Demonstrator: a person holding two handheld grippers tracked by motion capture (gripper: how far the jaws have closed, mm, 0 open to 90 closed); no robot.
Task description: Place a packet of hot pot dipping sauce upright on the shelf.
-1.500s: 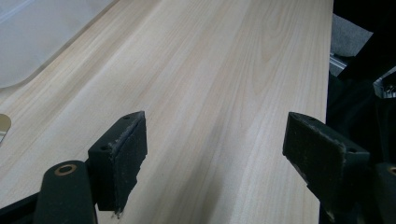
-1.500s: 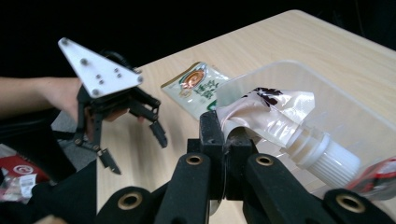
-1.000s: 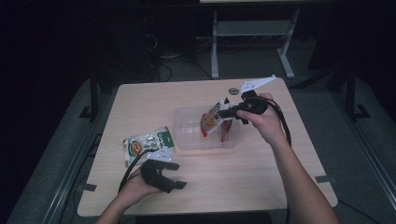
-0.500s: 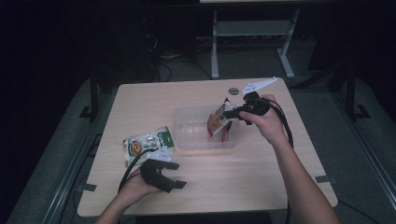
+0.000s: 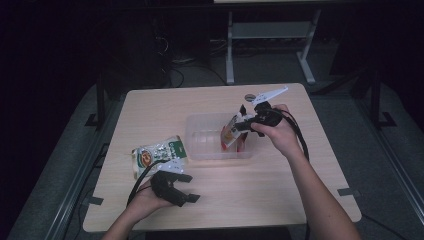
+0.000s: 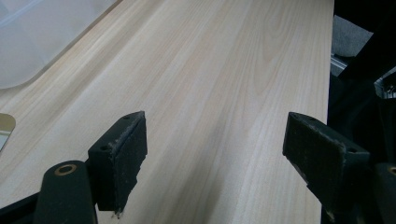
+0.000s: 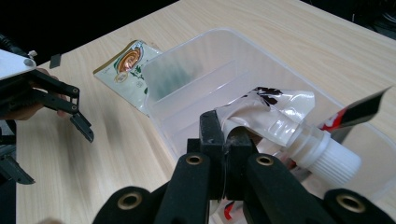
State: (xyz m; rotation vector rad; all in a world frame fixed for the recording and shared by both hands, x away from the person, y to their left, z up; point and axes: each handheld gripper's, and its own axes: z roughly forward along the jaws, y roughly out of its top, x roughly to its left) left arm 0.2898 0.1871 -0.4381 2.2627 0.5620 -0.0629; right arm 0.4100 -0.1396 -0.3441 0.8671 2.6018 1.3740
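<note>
No readable writing anywhere: the green and white packet (image 5: 158, 152) just has a round logo, too blurry to make out. It lies flat on the bench (image 5: 280, 190) beside the clear tub (image 5: 200, 145). The right hand-held gripper (image 7: 227, 140) is clamped on a spouted pouch (image 7: 275, 116), holding it over the tub. The left hand-held gripper (image 6: 212, 154) rests low over the bench, jaws wide apart with nothing between them.

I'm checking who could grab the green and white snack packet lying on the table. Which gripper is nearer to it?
Left. The left gripper sits open on the table just in front of the packet; the right gripper holds a spouted pouch over the clear bin beyond.
</note>
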